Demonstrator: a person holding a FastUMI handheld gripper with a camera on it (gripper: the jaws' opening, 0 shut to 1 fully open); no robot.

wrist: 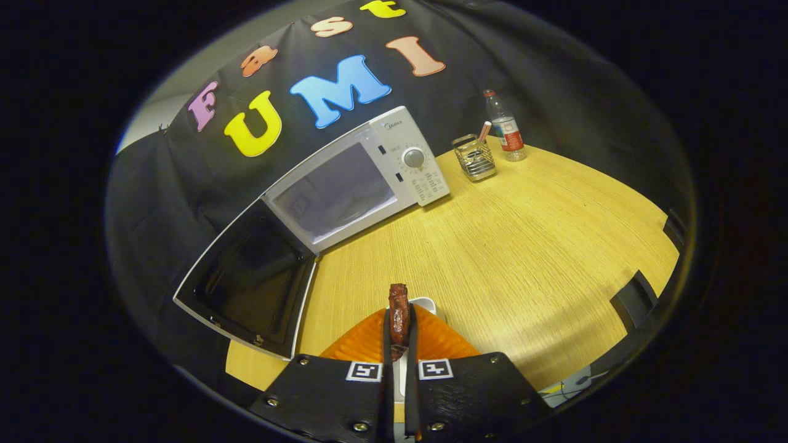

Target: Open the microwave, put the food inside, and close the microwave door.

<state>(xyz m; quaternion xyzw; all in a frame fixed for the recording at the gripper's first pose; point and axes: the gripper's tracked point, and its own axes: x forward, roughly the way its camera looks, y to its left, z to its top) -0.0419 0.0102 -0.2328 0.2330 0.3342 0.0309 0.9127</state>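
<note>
Tabletop (505, 246): gripper (399, 335) clamps food (399, 314), its lower end hidden.

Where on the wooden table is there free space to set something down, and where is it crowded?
Free: the wide bare tabletop between the microwave, the wire holder and the gripper, shut on the dark food piece. Crowded: the far corner with holder and water bottle, and beside the open microwave door.
</note>
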